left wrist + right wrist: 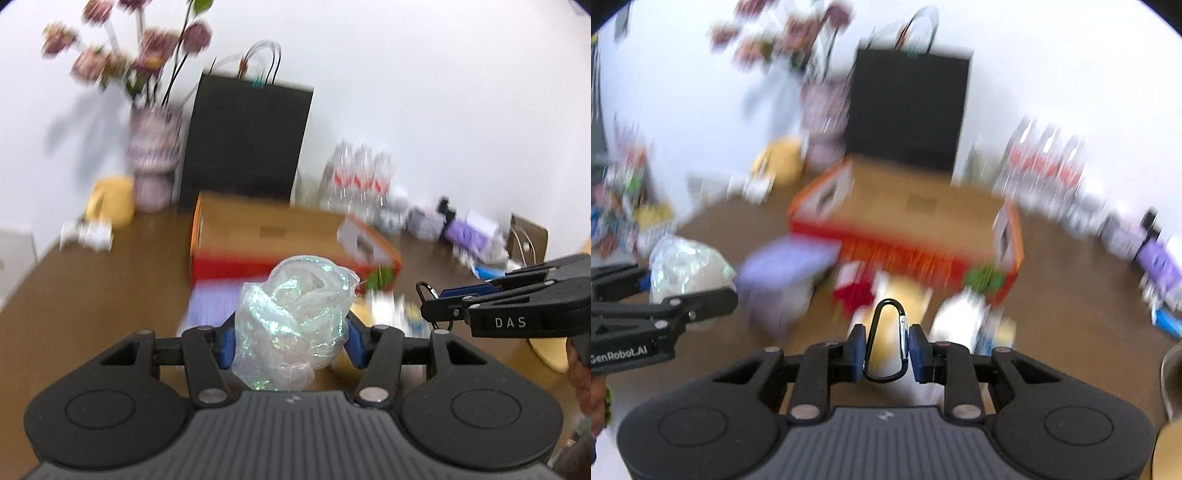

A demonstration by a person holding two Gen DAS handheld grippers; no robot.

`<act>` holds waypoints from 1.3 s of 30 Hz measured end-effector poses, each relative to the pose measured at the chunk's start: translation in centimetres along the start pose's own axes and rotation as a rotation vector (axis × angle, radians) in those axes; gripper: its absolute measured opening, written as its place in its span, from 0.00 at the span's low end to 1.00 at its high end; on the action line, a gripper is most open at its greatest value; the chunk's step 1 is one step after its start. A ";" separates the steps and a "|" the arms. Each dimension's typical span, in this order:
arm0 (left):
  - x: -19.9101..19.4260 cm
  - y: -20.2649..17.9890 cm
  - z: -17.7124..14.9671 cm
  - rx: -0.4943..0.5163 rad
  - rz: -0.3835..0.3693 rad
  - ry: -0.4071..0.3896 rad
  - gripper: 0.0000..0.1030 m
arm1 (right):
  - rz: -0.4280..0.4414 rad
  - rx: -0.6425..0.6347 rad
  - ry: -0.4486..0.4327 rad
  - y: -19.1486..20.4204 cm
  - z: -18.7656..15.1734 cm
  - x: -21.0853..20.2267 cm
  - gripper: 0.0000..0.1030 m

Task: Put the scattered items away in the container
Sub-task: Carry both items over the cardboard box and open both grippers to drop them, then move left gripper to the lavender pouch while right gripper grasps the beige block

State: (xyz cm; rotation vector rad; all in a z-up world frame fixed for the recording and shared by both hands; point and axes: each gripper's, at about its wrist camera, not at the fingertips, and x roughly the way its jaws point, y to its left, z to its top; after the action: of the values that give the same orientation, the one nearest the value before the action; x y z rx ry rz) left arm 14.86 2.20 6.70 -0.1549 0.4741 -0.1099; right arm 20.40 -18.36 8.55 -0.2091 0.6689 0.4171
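My left gripper (290, 341) is shut on a crumpled iridescent plastic bag (295, 321), held above the brown table. The bag also shows in the right wrist view (689, 271), with the left gripper (653, 295) beside it. My right gripper (886, 349) is shut on a black carabiner (886, 341); it also shows in the left wrist view (443, 308) with the carabiner (430, 291). The open orange cardboard box (266, 230) (905, 206) lies just ahead of both grippers. Scattered items (886, 291) lie in front of the box, blurred.
A black paper bag (247, 140) and a vase of flowers (153, 158) stand behind the box by the wall. Water bottles (358, 177) and small boxes (469, 230) line the back right. A purple pad (786, 262) and a yellow object (110, 199) lie on the table.
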 end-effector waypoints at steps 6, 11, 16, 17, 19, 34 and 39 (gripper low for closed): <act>12.0 -1.3 8.5 -0.007 0.061 0.110 0.53 | 0.004 0.088 -0.046 -4.1 7.3 8.6 0.23; 22.9 -0.7 10.2 -0.048 0.187 0.273 0.53 | -0.028 0.138 0.034 -7.3 10.1 18.8 0.23; 28.9 0.2 9.0 -0.029 0.291 0.371 0.53 | -0.023 0.108 0.109 -8.3 9.2 25.2 0.23; 29.5 0.3 8.8 -0.017 0.304 0.382 0.53 | -0.019 0.100 0.120 -8.2 9.0 25.9 0.23; 30.3 0.5 8.5 0.004 0.332 0.406 0.54 | -0.018 0.095 0.149 -8.1 8.6 27.1 0.23; 18.0 2.2 9.8 -0.057 0.261 0.176 1.00 | 0.079 0.108 -0.048 -8.6 6.3 15.3 0.92; 10.0 2.1 6.8 -0.047 0.200 0.074 1.00 | 0.091 0.096 -0.173 -8.4 1.6 7.0 0.99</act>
State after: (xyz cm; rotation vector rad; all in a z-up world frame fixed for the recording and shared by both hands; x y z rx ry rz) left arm 26.98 3.66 7.91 -0.1490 0.5636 0.0918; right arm 29.90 -23.19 5.74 -0.0503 0.5282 0.4834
